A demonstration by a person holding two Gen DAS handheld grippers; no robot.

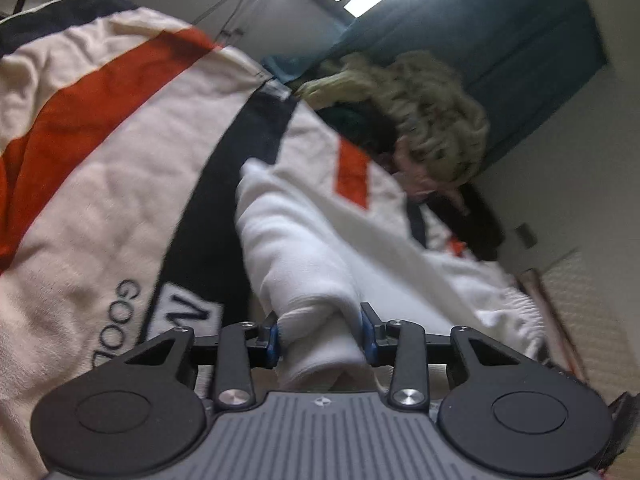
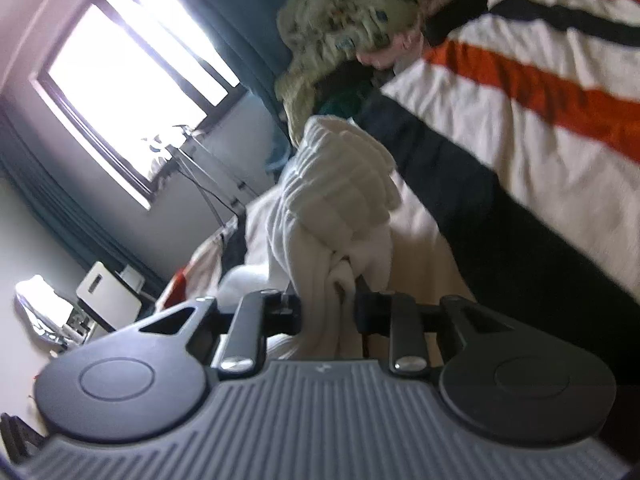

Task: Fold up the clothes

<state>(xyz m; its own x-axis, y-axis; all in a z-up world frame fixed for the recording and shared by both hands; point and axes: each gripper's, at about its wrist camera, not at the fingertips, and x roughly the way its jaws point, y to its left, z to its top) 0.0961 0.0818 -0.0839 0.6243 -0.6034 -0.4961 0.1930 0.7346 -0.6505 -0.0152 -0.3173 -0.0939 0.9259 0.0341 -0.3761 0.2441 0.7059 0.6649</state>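
A white fleece garment (image 1: 296, 240) with a ribbed hem is held by both grippers. My left gripper (image 1: 322, 334) is shut on a rolled white edge of it. My right gripper (image 2: 332, 304) is shut on a bunched fold of the same garment (image 2: 336, 196), whose ribbed band rises above the jaws. The garment hangs over a striped blanket (image 1: 100, 152) in white, orange and navy, which also shows in the right wrist view (image 2: 520, 120).
A heap of other clothes, pale yellow-green knit on top (image 1: 432, 112), lies at the far end of the blanket; it also shows in the right wrist view (image 2: 348, 28). Teal curtains (image 1: 500, 40) and a bright window (image 2: 132, 76) stand behind. A white box (image 2: 108, 292) sits low left.
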